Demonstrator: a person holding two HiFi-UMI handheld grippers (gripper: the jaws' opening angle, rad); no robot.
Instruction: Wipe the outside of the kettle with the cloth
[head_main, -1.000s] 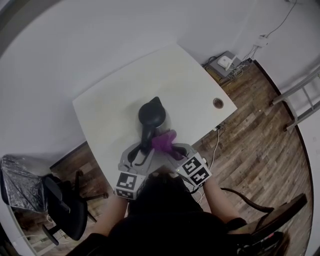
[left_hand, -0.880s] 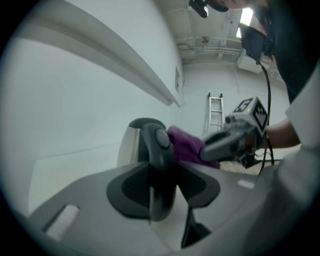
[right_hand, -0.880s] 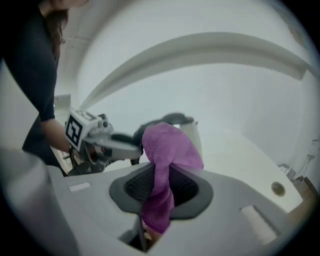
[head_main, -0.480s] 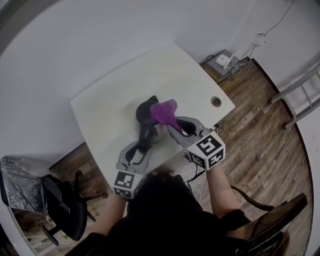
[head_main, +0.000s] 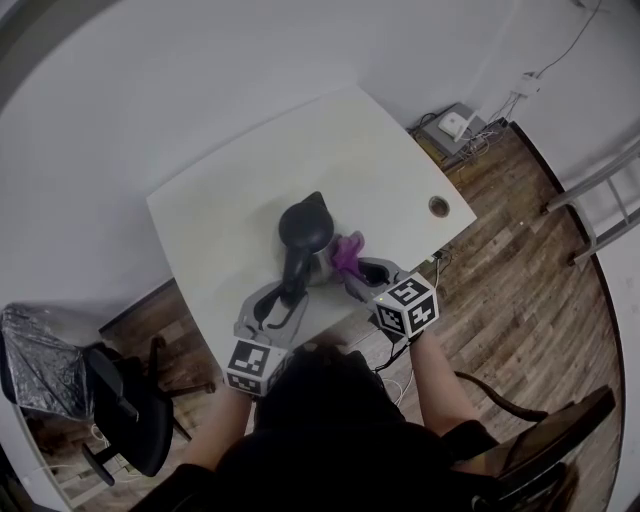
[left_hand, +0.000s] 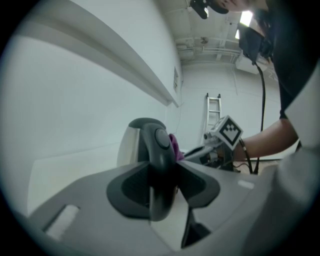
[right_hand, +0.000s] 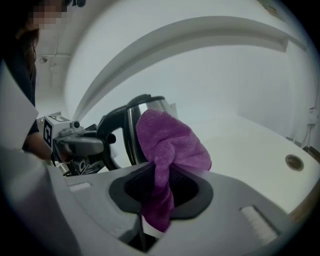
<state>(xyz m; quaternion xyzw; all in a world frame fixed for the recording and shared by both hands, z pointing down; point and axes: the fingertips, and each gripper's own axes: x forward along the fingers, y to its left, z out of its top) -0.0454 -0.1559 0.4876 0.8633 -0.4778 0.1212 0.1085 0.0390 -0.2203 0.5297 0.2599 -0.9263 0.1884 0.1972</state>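
The kettle (head_main: 306, 232), steel body with a black lid and black handle, stands on the white table (head_main: 230, 200) near its front edge. My left gripper (head_main: 288, 292) is shut on the kettle's handle (left_hand: 158, 150). My right gripper (head_main: 347, 281) is shut on a purple cloth (head_main: 347, 252), bunched above its jaws. The cloth (right_hand: 167, 145) lies against the kettle's right side (right_hand: 146, 120), level with the steel wall. In the left gripper view the cloth (left_hand: 173, 146) peeks out just behind the handle.
A round cable hole (head_main: 438, 206) sits at the table's right corner. A black office chair (head_main: 130, 410) stands at the lower left. A power strip and cables (head_main: 455, 125) lie on the wooden floor beyond the table, and a ladder (head_main: 600, 190) stands at right.
The right gripper with the cloth swung up over the kettle's lid half a second ago and has now come back down to the kettle's right side. The left gripper and kettle stayed put.
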